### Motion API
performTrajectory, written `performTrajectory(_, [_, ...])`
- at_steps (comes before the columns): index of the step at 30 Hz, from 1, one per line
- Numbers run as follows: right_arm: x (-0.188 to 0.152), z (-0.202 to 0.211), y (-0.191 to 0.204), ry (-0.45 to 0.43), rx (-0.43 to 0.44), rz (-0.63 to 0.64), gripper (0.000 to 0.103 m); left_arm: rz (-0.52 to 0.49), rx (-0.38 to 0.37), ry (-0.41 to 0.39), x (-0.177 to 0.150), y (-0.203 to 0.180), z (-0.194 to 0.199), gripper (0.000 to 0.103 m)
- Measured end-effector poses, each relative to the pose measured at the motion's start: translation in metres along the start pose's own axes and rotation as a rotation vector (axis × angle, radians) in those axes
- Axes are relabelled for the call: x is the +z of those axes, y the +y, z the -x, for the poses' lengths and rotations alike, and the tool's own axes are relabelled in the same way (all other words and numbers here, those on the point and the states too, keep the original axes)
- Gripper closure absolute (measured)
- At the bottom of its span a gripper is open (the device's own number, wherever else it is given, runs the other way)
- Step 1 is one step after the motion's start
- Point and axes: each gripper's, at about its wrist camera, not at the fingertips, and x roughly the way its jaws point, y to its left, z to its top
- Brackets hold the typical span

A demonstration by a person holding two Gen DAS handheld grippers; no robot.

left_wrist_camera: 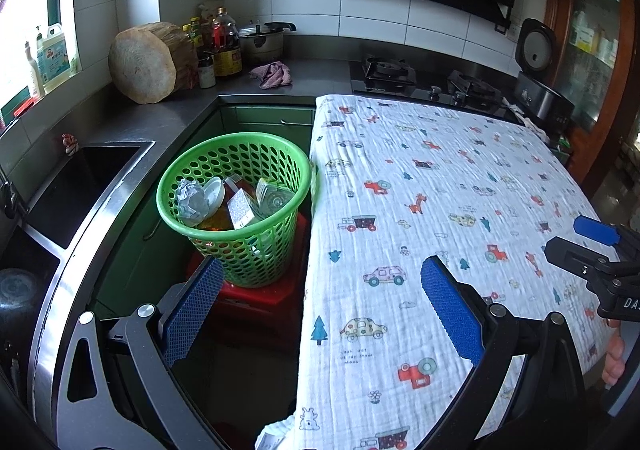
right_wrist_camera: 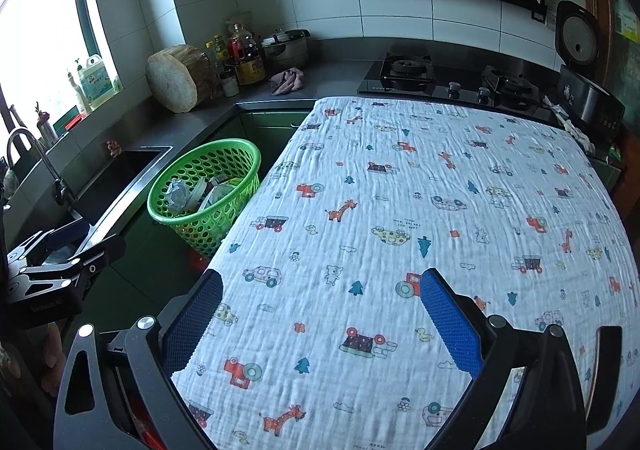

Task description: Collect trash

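A green perforated basket stands on a red stool left of the table and holds crumpled paper, a white lid and small boxes. It also shows in the right wrist view. My left gripper is open and empty, straddling the table's left edge, near the basket. My right gripper is open and empty above the table's patterned cloth. The right gripper also shows at the right edge of the left wrist view. No loose trash shows on the cloth.
A steel counter wraps the left and back, with a sink, a wooden chopping block, bottles, a pot and a pink rag. A gas hob and rice cooker stand behind the table.
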Motion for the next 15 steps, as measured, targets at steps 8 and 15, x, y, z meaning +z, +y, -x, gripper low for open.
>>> performTrajectory(8, [0.001,-0.001,0.007,-0.003,-0.031,0.039,0.007,0.009,0.015,-0.003,0.0,0.003,0.003,0.005])
performTrajectory(15, [0.002,0.0,0.012,-0.006,-0.04,0.058,0.007,0.012,0.026,-0.005,-0.002,0.005,0.005,0.005])
